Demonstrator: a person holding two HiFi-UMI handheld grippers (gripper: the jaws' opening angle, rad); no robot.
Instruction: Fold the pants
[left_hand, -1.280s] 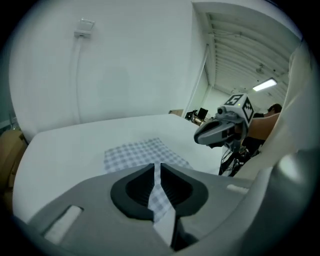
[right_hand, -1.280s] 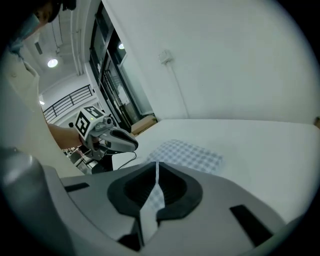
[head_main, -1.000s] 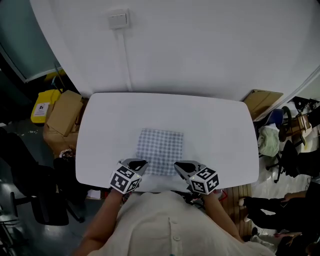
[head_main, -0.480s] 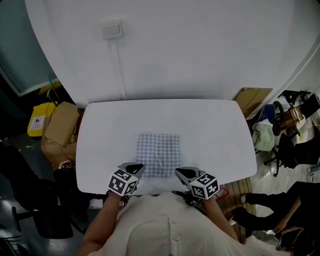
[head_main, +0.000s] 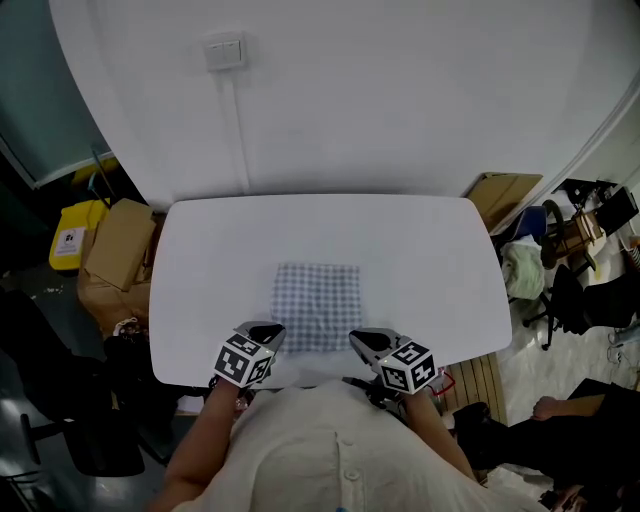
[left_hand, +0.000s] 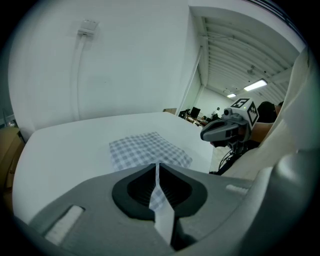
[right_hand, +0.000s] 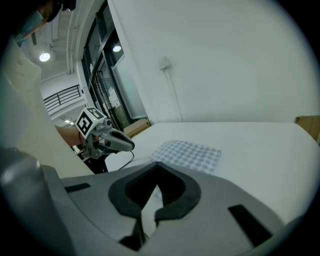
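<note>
We look down on the table (head_main: 200, 260). The pants (head_main: 317, 306) lie on the table, halfway between its left and right sides and nearer its front edge than its back edge. The left gripper (head_main: 266, 331) is over the table's front edge, a bit left of the middle. The right gripper (head_main: 362, 338) is over that same edge, a bit right of the middle. The wall (head_main: 400, 90) stands behind the table. A switch (head_main: 223, 50) sits high on it, above the table's back left part. A cord (head_main: 240, 140) runs down from it to the table's back edge. A box (head_main: 118, 243) sits on the floor left of the table. A cardboard sheet (head_main: 497, 200) leans by the table's back right corner.
</note>
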